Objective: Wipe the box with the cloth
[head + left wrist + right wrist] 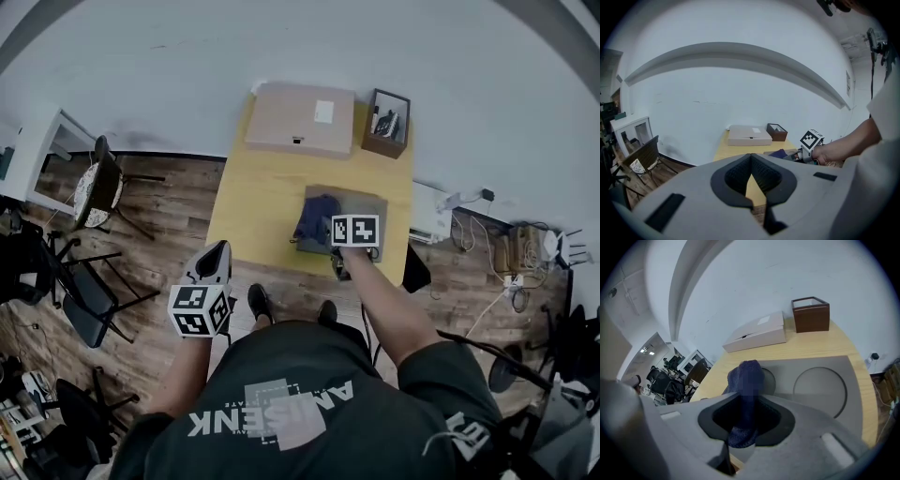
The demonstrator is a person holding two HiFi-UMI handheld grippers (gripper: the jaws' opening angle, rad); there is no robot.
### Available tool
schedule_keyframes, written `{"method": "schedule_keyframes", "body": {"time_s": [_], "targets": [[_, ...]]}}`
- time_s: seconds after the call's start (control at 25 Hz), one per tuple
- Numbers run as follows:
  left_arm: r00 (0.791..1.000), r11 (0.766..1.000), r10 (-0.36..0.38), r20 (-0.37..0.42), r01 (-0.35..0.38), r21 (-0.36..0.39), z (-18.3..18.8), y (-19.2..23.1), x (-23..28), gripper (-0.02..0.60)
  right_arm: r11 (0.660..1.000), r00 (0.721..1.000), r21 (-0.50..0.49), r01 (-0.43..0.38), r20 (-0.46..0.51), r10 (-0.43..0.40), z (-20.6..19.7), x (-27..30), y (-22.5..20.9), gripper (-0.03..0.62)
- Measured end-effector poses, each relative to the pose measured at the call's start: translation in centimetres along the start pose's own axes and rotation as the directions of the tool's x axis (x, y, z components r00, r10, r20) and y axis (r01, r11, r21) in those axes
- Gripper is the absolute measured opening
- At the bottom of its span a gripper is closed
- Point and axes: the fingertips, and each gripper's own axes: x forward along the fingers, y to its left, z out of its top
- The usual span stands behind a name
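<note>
Table layout about the two tongs

The cloth (745,380) lies on the low box (366,202), between the jaws of the right gripper (744,425). Beyond that gripper, at the far end of the table (253,197), a flat carton (295,117) is set, with a small open box (386,124) just to its right. The left gripper (217,251) is held off the table, left of the right one.

Left tongs (751,157) empty, tips together, above the worktop (723,151); brown box (776,131) right of the flat cardboard box (749,135).
</note>
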Motion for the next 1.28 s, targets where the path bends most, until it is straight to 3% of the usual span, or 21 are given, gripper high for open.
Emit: {"method": "schedule_keyframes", "body": {"time_s": [1.28], "targets": [[0.989, 0.982, -0.148, -0.024, 0.15, 0.117, 1.3, -9.9, 5.2, 0.002, 0.986, 0.987, 0.117, 0.122, 0.093, -0.133, -2.4, -9.2, -12.2, 0.083]]}}
